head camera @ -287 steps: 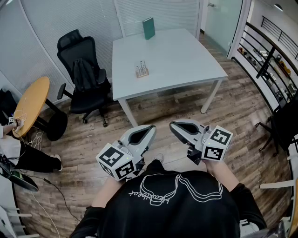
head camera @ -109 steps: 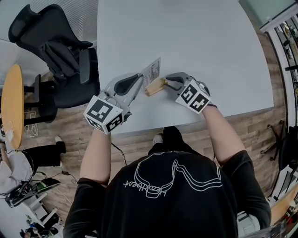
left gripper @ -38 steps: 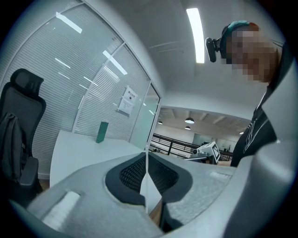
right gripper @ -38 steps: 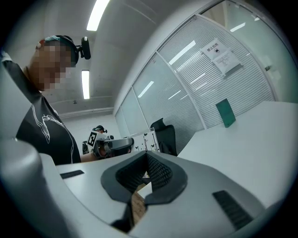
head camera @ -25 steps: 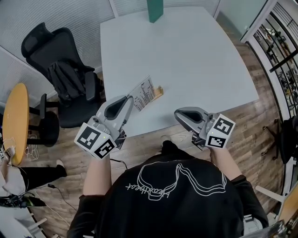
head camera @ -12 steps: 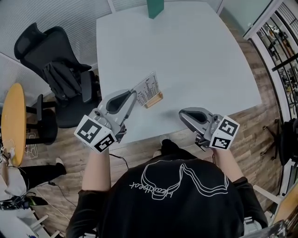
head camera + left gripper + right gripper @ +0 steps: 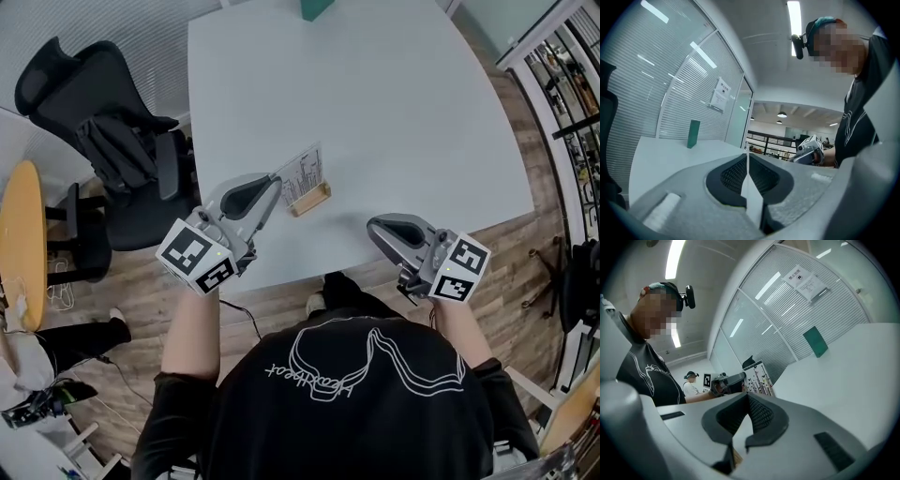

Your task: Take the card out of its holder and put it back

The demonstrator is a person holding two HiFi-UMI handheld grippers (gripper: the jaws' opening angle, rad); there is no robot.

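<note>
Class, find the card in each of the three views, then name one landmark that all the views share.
Head view: card left of centre, at the left gripper's tip, by the wooden holder.
Left gripper view: card edge-on, a thin white strip between the closed jaws, bottom centre.
Right gripper view: card near centre, printed face showing, beside the left gripper.
Shared landmark: the upright green box.

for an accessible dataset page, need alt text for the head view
Seen from above, a person's left gripper pinches a card by its edge at a wooden holder on a white table. The right gripper is shut and empty near the table's front edge; a black office chair stands at left.
</note>
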